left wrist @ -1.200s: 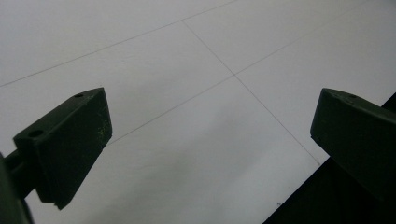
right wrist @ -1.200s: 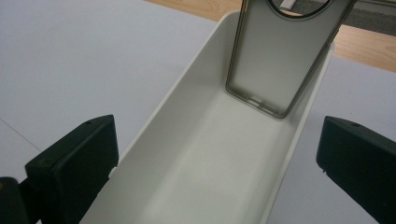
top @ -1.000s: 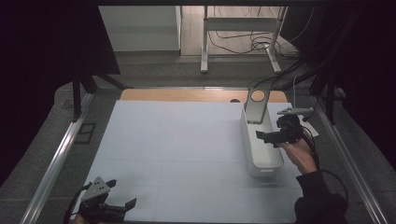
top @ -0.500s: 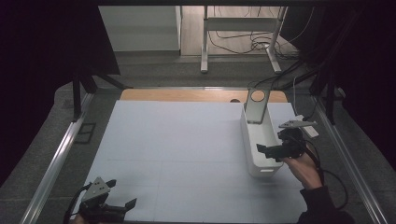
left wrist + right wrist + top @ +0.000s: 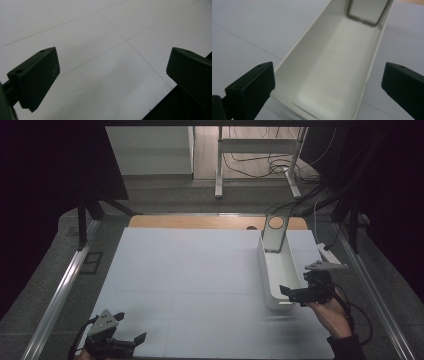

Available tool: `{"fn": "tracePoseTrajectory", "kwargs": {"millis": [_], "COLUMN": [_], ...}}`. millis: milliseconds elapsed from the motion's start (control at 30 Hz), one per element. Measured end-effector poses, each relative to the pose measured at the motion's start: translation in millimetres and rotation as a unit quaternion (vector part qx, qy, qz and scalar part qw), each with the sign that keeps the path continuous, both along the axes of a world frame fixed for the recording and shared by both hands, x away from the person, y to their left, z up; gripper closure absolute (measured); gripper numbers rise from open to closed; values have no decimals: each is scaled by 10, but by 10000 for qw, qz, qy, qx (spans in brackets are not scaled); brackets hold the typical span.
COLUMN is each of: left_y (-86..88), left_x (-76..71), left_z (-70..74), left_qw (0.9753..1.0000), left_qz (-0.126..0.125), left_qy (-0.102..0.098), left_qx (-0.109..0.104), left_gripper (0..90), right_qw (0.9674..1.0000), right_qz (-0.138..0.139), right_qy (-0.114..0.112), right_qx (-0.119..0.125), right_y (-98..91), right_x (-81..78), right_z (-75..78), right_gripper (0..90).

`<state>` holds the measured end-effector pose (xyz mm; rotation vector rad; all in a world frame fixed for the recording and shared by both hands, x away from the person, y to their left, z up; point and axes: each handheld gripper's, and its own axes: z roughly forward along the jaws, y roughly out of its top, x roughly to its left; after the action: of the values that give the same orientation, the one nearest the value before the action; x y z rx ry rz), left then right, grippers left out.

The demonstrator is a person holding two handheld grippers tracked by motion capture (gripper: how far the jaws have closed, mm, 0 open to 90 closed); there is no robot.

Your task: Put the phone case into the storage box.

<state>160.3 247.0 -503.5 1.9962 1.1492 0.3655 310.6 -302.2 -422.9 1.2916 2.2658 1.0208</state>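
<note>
At the near right of the counter, the right tongs (image 5: 296, 293) hang with jaws spread wide and nothing between them, poised just off the near end of the long white bin (image 5: 278, 272). From the right gripper view, the tongs (image 5: 329, 85) straddle that near end, one jaw outside each long wall, with the bin (image 5: 342, 62) stretching away and bare inside. A second ago these tongs sat farther up along the bin's right side, about level with its middle; since then the hand (image 5: 330, 312) has drawn back toward the person and dropped to the near end. To my eye that reads as lining up for a grip across the bin's short end wall or its two long rims, perhaps to drag or lift it, though the jaws have not closed on anything yet.

Farther off, the left tongs (image 5: 131, 344) rest low at the near left corner, also gaping and holding nothing, and they have not shifted. Their own view has the tongs (image 5: 112, 75) over plain white counter (image 5: 100, 37) near its edge.

At the bin's far end a grey metal bracket (image 5: 274, 232) with a round hole stands tilted upward.
</note>
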Motion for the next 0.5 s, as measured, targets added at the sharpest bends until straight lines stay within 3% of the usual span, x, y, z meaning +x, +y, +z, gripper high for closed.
{"fn": "tracePoseTrajectory", "kwargs": {"millis": [500], "left_y": [3], "left_x": [-4], "left_z": [0], "left_qw": [10000], "left_qz": [11], "left_qy": [-13], "left_qx": [-6], "left_gripper": [0], "right_qw": [10000], "right_qz": [-41], "right_qy": [-10], "right_qx": [10], "right_y": [-45], "right_x": [-368], "right_z": [-20], "right_gripper": [0]}}
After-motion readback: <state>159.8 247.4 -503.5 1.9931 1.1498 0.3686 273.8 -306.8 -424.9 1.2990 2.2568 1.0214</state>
